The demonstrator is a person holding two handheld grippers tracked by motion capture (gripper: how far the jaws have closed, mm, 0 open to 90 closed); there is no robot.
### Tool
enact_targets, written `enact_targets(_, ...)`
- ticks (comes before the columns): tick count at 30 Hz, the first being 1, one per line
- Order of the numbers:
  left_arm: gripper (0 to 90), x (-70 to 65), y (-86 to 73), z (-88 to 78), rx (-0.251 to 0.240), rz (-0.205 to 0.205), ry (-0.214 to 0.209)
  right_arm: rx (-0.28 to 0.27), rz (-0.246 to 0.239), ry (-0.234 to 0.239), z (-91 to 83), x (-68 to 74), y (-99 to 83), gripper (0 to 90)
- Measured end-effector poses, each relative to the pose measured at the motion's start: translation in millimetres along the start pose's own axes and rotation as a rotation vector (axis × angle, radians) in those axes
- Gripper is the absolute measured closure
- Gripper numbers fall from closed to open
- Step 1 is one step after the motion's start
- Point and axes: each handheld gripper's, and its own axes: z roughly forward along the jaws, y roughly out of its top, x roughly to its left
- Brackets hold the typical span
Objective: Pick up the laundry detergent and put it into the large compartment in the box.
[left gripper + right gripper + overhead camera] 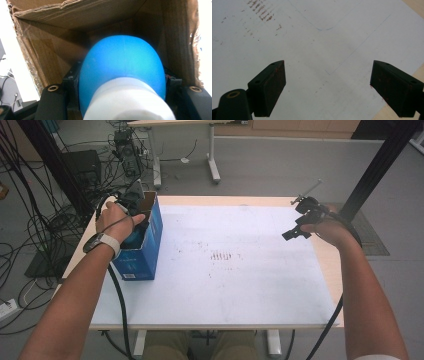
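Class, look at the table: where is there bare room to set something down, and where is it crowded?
Free: the white sheet from the blue box across to the right gripper, stained mid-table. Crowded: inside the box, where the left gripper holds a blue object.

This looks like a lab or test room. A pale wooden counter [327, 255] covered with a stained white sheet [225, 265] stands on grey floor [280, 165], beside black metal frame posts [380, 165], tangled black cables [30, 225] and black electronic boxes [82, 167].
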Motion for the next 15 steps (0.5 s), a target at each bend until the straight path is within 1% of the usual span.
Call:
enact_targets(4,36.4,0.4,-1.2,0.1,-0.006,0.003,-0.004,0.0,0.0,-0.001,-0.4,-0.3,-0.9,13.3)
enact_targets(6,35.9,0.6,0.2,0.3,0.002,0.001,-0.006,0.001,0.001,-0.001,-0.8,-0.1,-0.9,13.3)
enact_targets(10,33.6,0.4,-0.1,0.5,0.0,0.013,-0.007,-0.003,0.0,-0.001,-1.2,0.5,-1.6,13.3)
enact_targets(15,30.0,4.1,-2.4,-0.9,-0.007,0.013,-0.015,0.0,0.004,-0.001,-1.2,0.7,-1.8,13.3)
